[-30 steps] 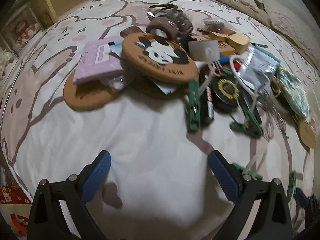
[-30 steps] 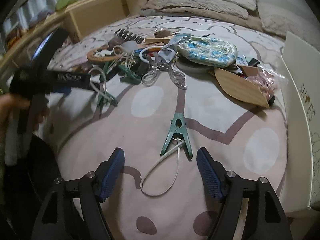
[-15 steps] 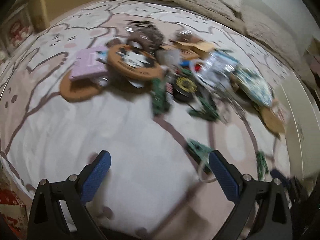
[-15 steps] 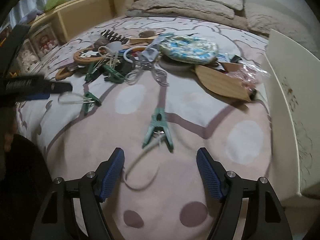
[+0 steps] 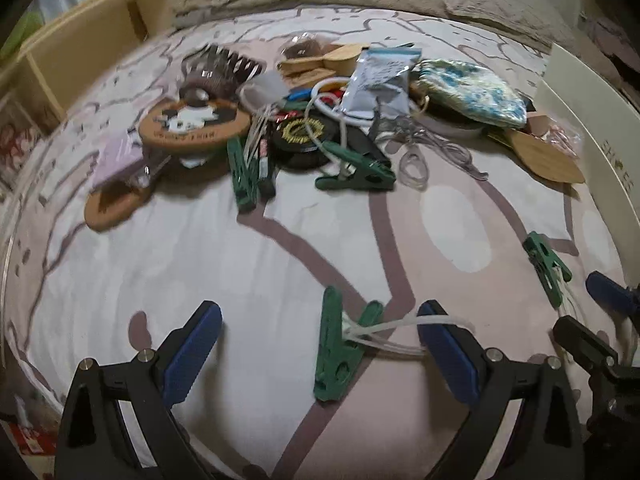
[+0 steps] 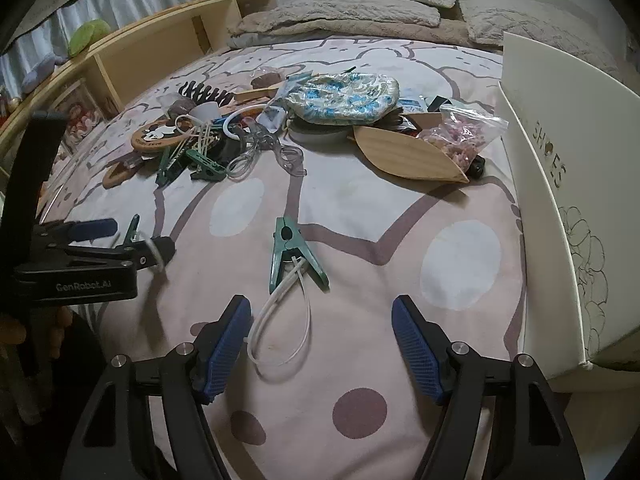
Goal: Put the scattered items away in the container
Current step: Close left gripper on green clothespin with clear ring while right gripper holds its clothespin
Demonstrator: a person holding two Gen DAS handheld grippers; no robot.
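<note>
My left gripper (image 5: 320, 354) is open and a green clothes clip (image 5: 338, 344) with a white cord loop lies on the bedspread between its fingers. My right gripper (image 6: 322, 346) is open, just short of a second green clip (image 6: 290, 254) whose white cord loop reaches between its fingers. A pile of scattered items (image 5: 320, 112) lies beyond: a panda cork coaster (image 5: 196, 122), more green clips, a floral pouch (image 6: 344, 98) and a wooden leaf dish (image 6: 404, 156). The white shoe box (image 6: 560, 184) stands at the right.
A wooden shelf unit (image 6: 160, 52) runs along the left of the bed. Grey pillows and a blanket (image 6: 360, 16) lie at the far end. The left gripper body (image 6: 76, 264) shows at the left of the right wrist view.
The left gripper has swung right and drawn back from the pile, bringing a green clip between its fingers. The right gripper has pulled back a little from its clip.
</note>
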